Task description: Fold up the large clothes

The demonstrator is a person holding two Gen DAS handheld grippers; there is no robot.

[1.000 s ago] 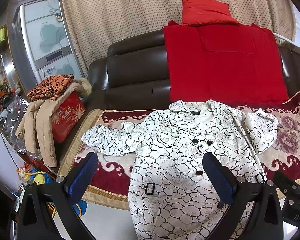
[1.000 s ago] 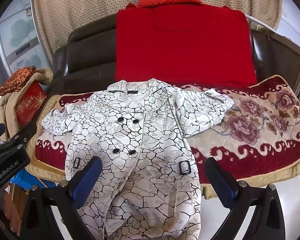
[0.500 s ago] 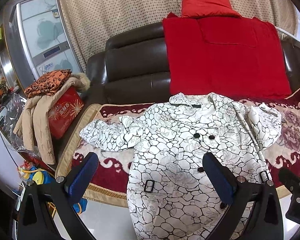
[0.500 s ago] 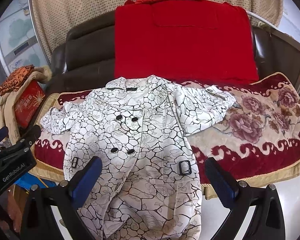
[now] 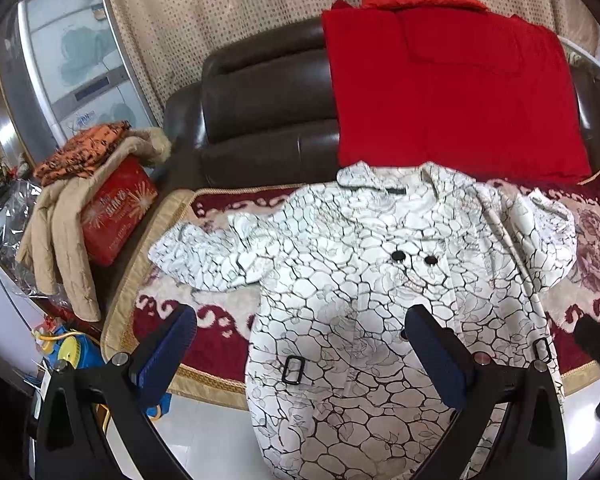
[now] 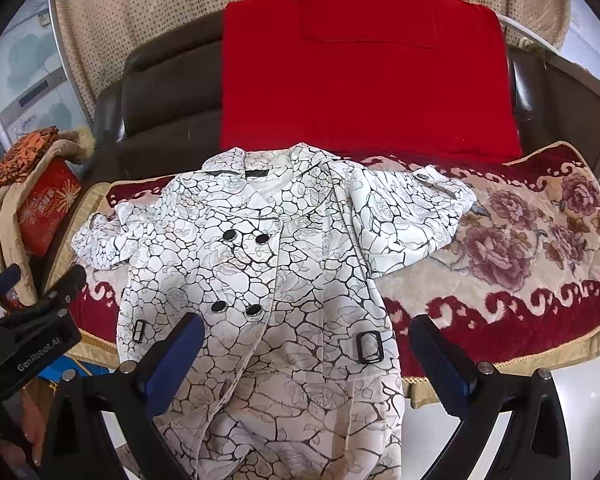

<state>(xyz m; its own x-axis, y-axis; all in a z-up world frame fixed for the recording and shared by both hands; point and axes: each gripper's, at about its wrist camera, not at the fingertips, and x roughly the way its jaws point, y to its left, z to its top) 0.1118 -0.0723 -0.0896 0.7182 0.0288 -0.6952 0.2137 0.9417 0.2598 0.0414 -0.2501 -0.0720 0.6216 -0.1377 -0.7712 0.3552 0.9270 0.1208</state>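
Spread face up on the sofa seat [image 6: 540, 264]: a white coat [image 6: 268, 264] with a black crackle print, collar toward the backrest, hem spilling over the front edge toward the floor. Laid flat and buttoned, probably so the sleeves and sides can be turned in cleanly. Left sleeve [image 5: 204, 252] stretched toward the seat's left edge; right sleeve [image 6: 412, 216] bunched toward the floral right part of the seat cover. Left hand-held gripper [image 5: 300, 344] held above the hanging lower part of the coat, jaws wide apart, gripping nothing. Right hand-held gripper [image 6: 306, 350] likewise parted and empty, hovering over the coat near the front edge, beside the belt buckle [image 6: 369, 346]. No fold made yet. Both poised apart, likely to pick hold points. Red blanket [image 6: 364, 72] draped over the backrest, clear of the coat.
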